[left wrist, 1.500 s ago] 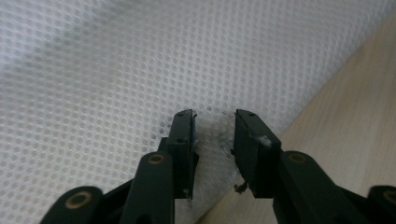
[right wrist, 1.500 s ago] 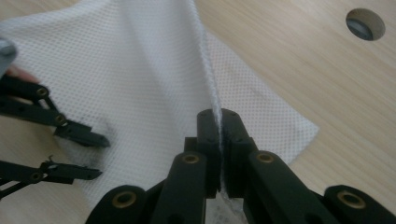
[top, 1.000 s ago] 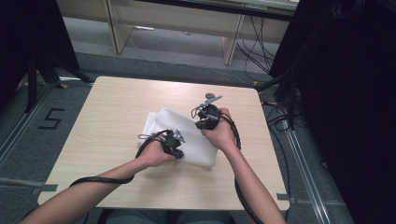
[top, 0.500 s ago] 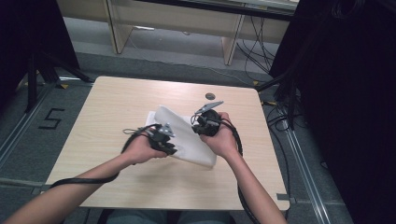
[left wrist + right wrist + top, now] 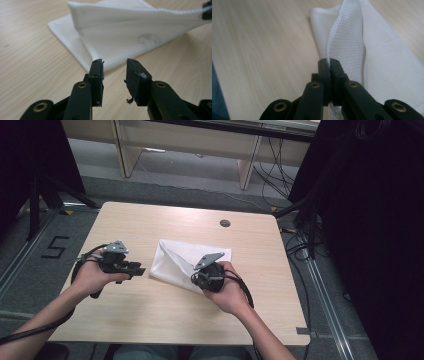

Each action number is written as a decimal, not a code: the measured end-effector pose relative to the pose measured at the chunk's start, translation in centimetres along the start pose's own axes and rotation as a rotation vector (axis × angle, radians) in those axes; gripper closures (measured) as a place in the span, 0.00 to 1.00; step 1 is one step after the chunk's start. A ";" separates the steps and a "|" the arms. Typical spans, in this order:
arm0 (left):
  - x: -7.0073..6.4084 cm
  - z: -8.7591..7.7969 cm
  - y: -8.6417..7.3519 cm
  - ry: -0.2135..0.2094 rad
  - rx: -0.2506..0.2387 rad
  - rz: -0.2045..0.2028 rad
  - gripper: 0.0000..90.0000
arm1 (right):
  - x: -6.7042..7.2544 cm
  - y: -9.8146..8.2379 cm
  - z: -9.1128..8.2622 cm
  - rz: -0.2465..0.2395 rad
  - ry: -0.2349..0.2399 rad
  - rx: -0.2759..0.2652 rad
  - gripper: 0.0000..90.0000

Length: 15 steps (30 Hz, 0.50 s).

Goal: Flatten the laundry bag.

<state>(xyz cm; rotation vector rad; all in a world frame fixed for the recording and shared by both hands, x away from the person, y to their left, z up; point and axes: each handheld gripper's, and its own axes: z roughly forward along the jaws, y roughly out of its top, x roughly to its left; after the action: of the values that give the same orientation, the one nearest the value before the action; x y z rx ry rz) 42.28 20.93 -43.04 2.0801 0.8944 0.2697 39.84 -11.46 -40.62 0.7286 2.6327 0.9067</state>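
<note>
White mesh cloth [image 5: 186,261] lying mid-table [image 5: 150,225], one edge lifted, right gripper [image 5: 329,62] clamped tight on that raised edge, left gripper [image 5: 114,67] just off the cloth's left side, jaws just opening, nothing between them

The cloth [image 5: 186,262] is white woven fabric with a fine, mesh-like texture, matt and soft, its edge thick and knobbly in the right gripper view. The table [image 5: 150,222] is pale wood-grain laminate, smooth with a slight sheen. The left gripper [image 5: 114,75] has matt black plastic jaws with brass-coloured rivets and rough, worn rubbery pads [image 5: 136,77]. The right gripper [image 5: 329,66] looks the same.
</note>
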 end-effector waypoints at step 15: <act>1.0 -3.8 -0.4 0.070 -0.116 0.001 0.48 | 5.5 -3.5 0.2 -0.090 0.162 0.086 0.99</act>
<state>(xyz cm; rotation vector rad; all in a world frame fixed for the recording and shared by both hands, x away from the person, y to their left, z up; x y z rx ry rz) 40.96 24.09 -41.01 1.9746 0.8977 0.3878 34.00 -10.73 -43.45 0.5732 2.8364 0.8666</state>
